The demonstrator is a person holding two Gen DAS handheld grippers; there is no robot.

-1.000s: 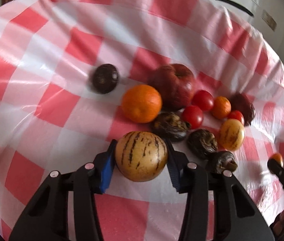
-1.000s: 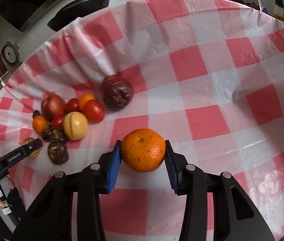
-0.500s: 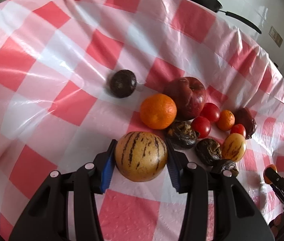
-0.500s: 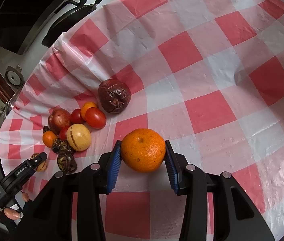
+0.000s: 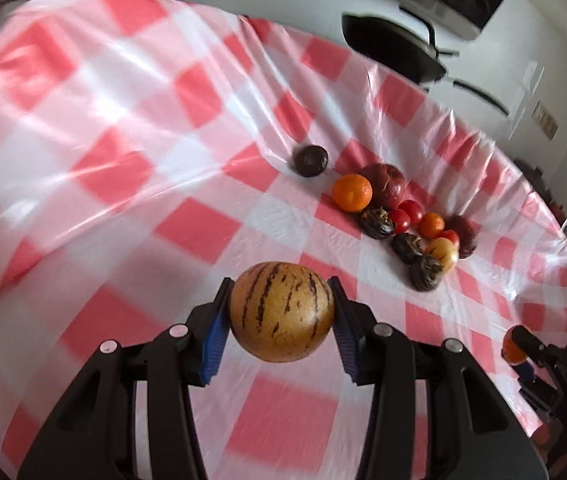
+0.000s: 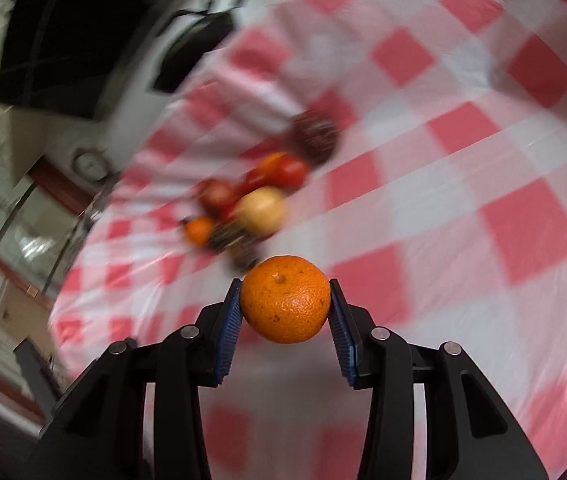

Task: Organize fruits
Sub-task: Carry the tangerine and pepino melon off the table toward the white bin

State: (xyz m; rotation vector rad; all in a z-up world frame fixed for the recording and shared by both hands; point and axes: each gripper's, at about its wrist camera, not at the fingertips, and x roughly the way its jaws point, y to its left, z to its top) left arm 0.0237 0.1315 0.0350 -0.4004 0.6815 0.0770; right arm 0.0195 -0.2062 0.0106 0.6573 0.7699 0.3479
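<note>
Your left gripper [image 5: 281, 312] has its blue pads [image 5: 213, 340] pressed on both sides of the striped yellow melon-like fruit [image 5: 281, 310], which is held clear above the red-white checked cloth [image 5: 187, 232]. Your right gripper [image 6: 285, 310] is clamped the same way on an orange [image 6: 285, 304], also off the cloth. In the left view the fruit cluster [image 5: 407, 220] lies well to the upper right of the held melon: a 2nd orange [image 5: 352, 193], dark red apple [image 5: 385, 184], small tomatoes [image 5: 405, 216], wrinkled dark fruits [image 5: 407, 248], a smaller striped fruit [image 5: 441, 254]; one dark round fruit [image 5: 310, 161] sits apart, just left of the cluster. Open cloth is wide to the left and in front of the left gripper, w/ folds rising toward the far edge. The far table edge runs along the top; a dark pan [image 5: 393, 50] sits beyond it on a white counter. The right gripper shows at the left view's lower right edge, near the cloth's right side. Right view is blurred: cluster [image 6: 259, 200] upper left of the held orange, approx. beside the cloth's left edge; broad free cloth to the right.
</note>
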